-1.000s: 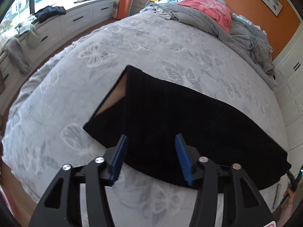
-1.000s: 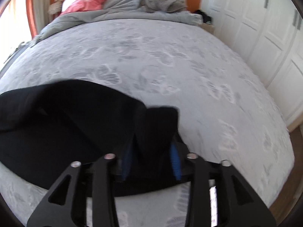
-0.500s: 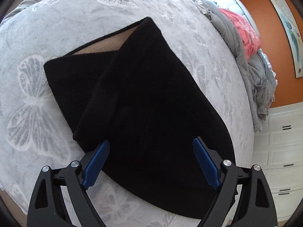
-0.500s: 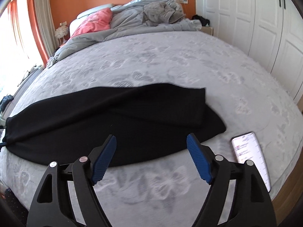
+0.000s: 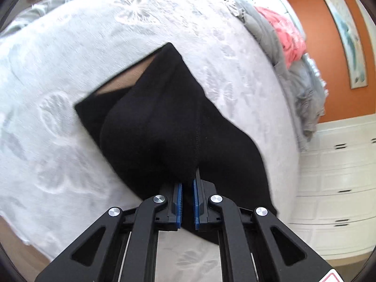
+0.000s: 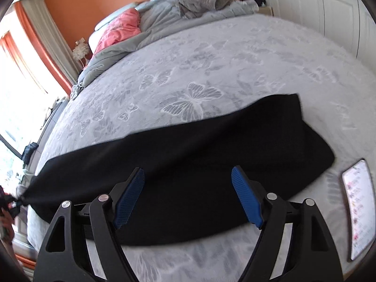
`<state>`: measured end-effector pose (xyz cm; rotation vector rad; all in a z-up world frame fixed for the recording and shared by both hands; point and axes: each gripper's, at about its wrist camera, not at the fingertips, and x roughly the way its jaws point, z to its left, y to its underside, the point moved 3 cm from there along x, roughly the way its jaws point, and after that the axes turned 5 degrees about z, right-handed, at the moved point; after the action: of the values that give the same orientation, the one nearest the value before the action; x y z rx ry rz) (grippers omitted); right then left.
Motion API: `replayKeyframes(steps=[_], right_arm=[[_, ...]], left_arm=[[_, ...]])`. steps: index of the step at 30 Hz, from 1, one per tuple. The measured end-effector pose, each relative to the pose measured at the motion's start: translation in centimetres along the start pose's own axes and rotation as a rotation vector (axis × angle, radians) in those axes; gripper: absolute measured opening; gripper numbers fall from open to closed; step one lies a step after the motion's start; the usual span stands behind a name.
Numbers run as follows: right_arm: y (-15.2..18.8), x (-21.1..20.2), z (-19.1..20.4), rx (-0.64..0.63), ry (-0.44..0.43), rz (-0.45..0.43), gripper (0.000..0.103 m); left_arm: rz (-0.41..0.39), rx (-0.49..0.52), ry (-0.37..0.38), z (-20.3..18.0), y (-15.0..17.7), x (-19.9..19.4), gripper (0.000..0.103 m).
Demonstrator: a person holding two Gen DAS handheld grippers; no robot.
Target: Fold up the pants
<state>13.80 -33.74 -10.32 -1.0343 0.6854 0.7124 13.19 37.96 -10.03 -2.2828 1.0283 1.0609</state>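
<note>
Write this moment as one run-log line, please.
left gripper: just closed on black pants | right gripper: open above pants | bed: pants flat

Orange wall, white wardrobe doors, sunlit window.

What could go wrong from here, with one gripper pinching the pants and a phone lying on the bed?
1. The left gripper, just closed, pinches a bunched bit of the black pants; lifting may drag the layers askew.
2. The phone lies beside the pants' end near the bed edge; a sweep could knock it off.
3. The right gripper is open, so that side is unheld.
</note>
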Motion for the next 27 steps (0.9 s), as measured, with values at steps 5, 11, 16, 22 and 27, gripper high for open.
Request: replayKeyframes(steps=[5,11,16,22,27], right_arm=[[-2.4,6.5,-2.5,0.207,-0.013,0.076,0.07],[-5.4,1.3,-2.0,0.174,-0.104,-0.091,0.007],[-2.4,-4.7,-0.6,-0.027,-0.022,-0.139,0.011],[4.6,0.3,-7.8,0.1,0.062,0.05,0.03],[2.3,-3.2,-9.1,0.109,0.114,-0.056,0.073]], left_arm=[[0.017,-0.03,-0.078,1.5,-0.7,1.3,0.005],[0.008,0.015,-0.147,0.5,-1.0,1.9,0.006],[-0.017,0.111,-0.26,0.2,-0.4,1.9,0.009],[0.016,0.161,-0.347,2.6,1.6,4.8,0.016],[-0.081,0.22,-0.406,1.8,2.8,1.6,0.033]])
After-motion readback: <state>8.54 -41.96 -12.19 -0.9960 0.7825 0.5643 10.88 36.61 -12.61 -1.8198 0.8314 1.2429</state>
